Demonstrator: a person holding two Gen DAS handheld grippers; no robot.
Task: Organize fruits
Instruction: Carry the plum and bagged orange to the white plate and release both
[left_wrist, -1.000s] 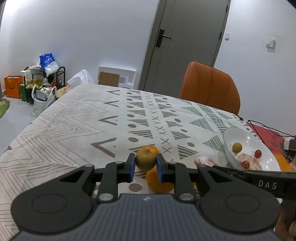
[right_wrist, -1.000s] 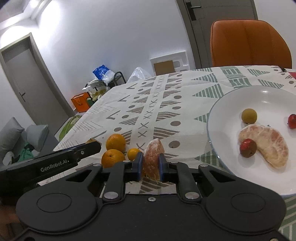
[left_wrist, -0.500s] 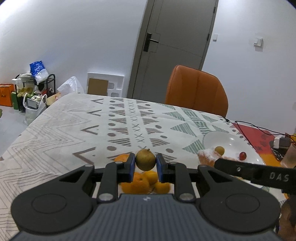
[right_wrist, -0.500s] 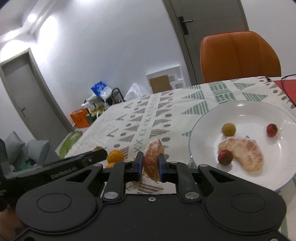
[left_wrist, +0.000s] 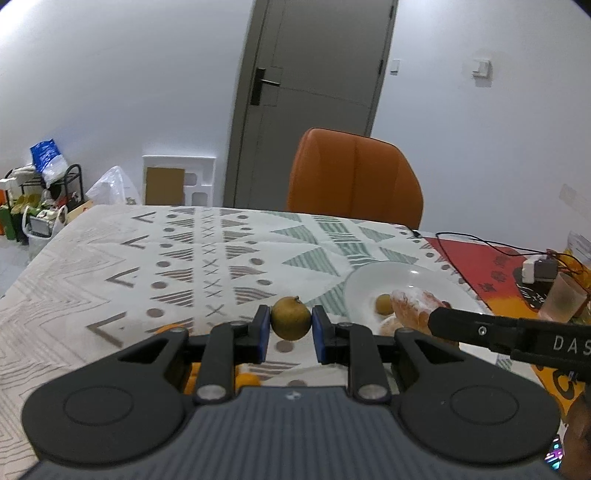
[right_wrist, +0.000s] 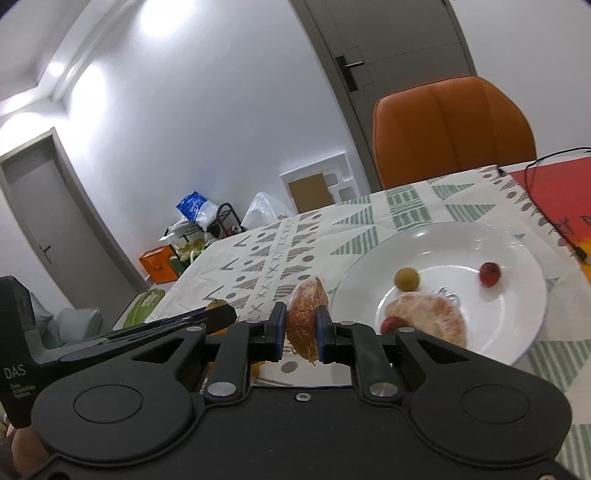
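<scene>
Pointing slightly downward, left tongs (left_wrist: 290, 325) pinch longan (left_wrist: 290, 318); right tongs (right_wrist: 301, 328) pinch orange segment (right_wrist: 304, 317).

Left gripper (left_wrist: 290, 334) & right gripper (right_wrist: 301, 334): matte black plastic, blue pads (left_wrist: 261, 332) on fingertips, silver screws (left_wrist: 207, 390) at pivots, round discs either side. White "DAS" lettering on side.

Tablecloth (left_wrist: 110, 266): white, grey and green triangles, chevrons, dots, crosses. Plate (right_wrist: 524, 295) on it: white, holding one yellow-green fruit (right_wrist: 407, 278), one red fruit (right_wrist: 489, 274), pale orange peeled segments (right_wrist: 428, 317). Chair (left_wrist: 354, 181) behind tablecloth: orange. Door (left_wrist: 314, 92): grey.
</scene>
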